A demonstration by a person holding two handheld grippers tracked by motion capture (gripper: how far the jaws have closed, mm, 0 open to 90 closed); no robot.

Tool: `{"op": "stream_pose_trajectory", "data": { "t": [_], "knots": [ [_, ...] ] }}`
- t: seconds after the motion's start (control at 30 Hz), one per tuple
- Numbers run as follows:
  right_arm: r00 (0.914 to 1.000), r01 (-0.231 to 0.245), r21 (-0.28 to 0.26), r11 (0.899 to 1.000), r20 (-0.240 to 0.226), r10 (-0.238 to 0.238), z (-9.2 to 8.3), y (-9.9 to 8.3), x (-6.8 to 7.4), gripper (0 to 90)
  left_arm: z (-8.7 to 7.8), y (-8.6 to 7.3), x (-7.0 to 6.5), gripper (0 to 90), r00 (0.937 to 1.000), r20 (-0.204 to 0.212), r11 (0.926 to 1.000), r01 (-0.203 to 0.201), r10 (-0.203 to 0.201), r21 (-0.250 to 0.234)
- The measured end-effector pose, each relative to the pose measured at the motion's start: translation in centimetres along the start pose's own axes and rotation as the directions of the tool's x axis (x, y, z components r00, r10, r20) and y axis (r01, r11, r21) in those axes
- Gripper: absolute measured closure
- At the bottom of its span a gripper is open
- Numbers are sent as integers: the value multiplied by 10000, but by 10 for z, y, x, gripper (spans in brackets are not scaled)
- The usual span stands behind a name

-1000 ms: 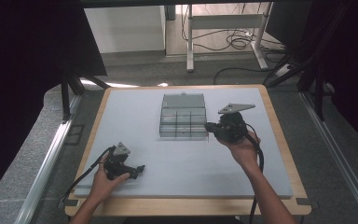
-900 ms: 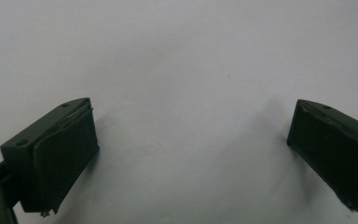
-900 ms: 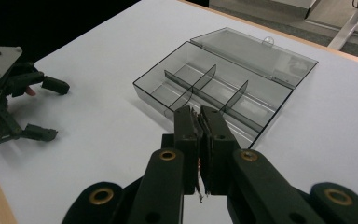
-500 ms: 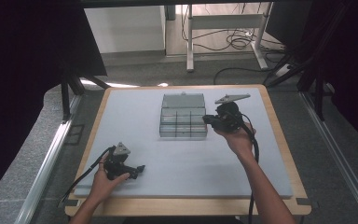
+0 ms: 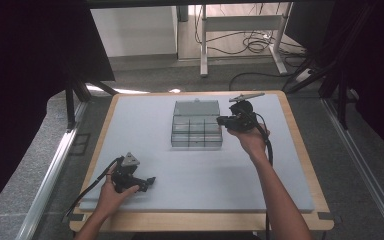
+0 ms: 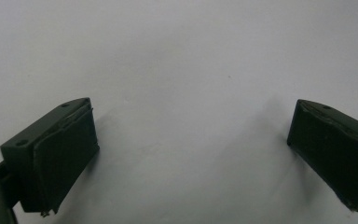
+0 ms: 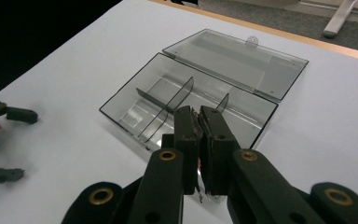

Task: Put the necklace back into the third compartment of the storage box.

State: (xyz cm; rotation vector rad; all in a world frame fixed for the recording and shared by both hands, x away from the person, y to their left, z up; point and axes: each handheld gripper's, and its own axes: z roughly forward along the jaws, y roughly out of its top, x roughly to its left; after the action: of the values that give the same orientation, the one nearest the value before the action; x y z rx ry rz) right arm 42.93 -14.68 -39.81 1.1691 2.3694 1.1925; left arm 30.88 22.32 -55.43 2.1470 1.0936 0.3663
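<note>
- Overhead, in the high view, a clear plastic compartment box [image 5: 196,131] sits open on the grey mat [image 5: 200,170], its lid [image 5: 196,107] folded back toward twelve o'clock. The right gripper [image 5: 221,120] hovers at the box's three o'clock edge; the left gripper [image 5: 152,180] rests on the mat at about seven o'clock from the box, well apart.
- Next, in the left gripper view, the two jaws stand wide apart over bare mat [image 6: 191,70], nothing between them.
- Lastly, in the right gripper view, the right gripper [image 7: 199,122] has its jaws clenched together, seemingly on nothing, over the box [image 7: 135,100] with its dividers [image 7: 179,93]; the lid [image 7: 237,60] lies at one o'clock.
</note>
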Motion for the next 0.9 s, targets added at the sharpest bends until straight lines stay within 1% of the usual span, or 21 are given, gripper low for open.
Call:
{"op": "stream_pose_trajectory", "data": {
  "t": [0.13, 0.27, 0.43, 0.47, 0.9],
  "knots": [
    [9998, -163, -21, 9999, 88, 164, 5, 2, -5, 846, 0, 0, 0, 10, 10000, 5, 10000, 35, -35, -4],
    [9988, -384, -11, 9993, 304, 384, 14, 7, -14, 846, 0, 0, 0, 10, 10000, 9, 10000, 40, -40, 2],
    [9979, -461, -48, 9989, 448, 462, 18, 12, -19, 847, 0, 0, 0, 10, 10000, 6, 10000, 36, -36, 1],
    [9974, -509, -103, 9987, 515, 513, 22, 14, -22, 847, 0, 0, 0, 10, 10000, 8, 10000, 34, -34, 3],
    [9952, -715, 63, 9974, 673, 709, 46, 15, -30, 847, 0, 0, 0, 10, 10000, 8, 10000, 34, -34, 2]
  ]
}}
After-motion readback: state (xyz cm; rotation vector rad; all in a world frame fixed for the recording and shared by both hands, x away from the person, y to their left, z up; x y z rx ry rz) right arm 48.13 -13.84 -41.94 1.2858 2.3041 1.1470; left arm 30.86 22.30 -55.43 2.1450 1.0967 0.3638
